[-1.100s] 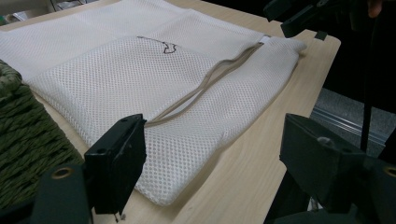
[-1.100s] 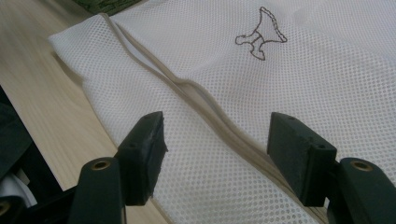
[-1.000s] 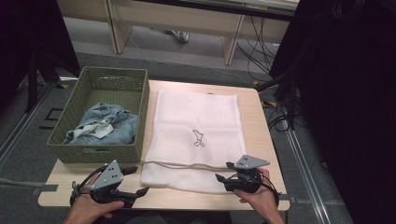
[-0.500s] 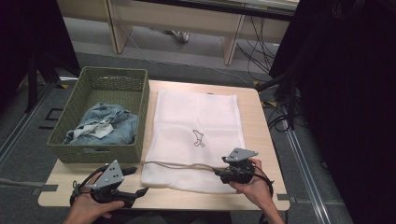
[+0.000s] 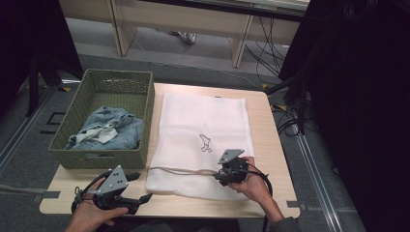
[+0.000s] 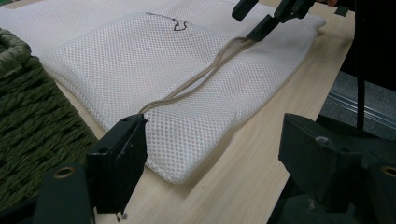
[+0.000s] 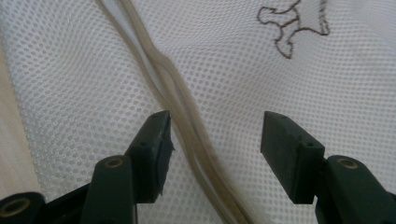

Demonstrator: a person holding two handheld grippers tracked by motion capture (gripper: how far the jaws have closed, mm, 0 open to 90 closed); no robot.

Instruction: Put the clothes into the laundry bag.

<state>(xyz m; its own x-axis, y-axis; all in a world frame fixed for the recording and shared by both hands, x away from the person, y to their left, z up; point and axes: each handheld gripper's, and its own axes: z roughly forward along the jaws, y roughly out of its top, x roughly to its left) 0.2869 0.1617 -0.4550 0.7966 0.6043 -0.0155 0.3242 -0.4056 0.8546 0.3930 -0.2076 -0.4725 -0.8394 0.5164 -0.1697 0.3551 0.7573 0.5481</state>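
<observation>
White mesh bag (image 5: 203,140) flat on wooden surface (image 5: 270,145), right claw (image 7: 212,140) open astride its tan cord (image 7: 180,102), left claw (image 6: 215,158) open near bag's corner, holding nothing, green basket (image 5: 104,159) with jeans (image 5: 111,128) alongside.

Even overhead light on the table (image 5: 270,145), dark surroundings, soft shadows, slight blur in close views

Probably a lab or test room set up for recording.
A small wooden table (image 5: 270,145) stands on grey floor with metal floor rails (image 5: 314,169), loose cables (image 5: 263,53), black curtains (image 5: 358,96) and plain workbench legs (image 5: 239,46) behind.
</observation>
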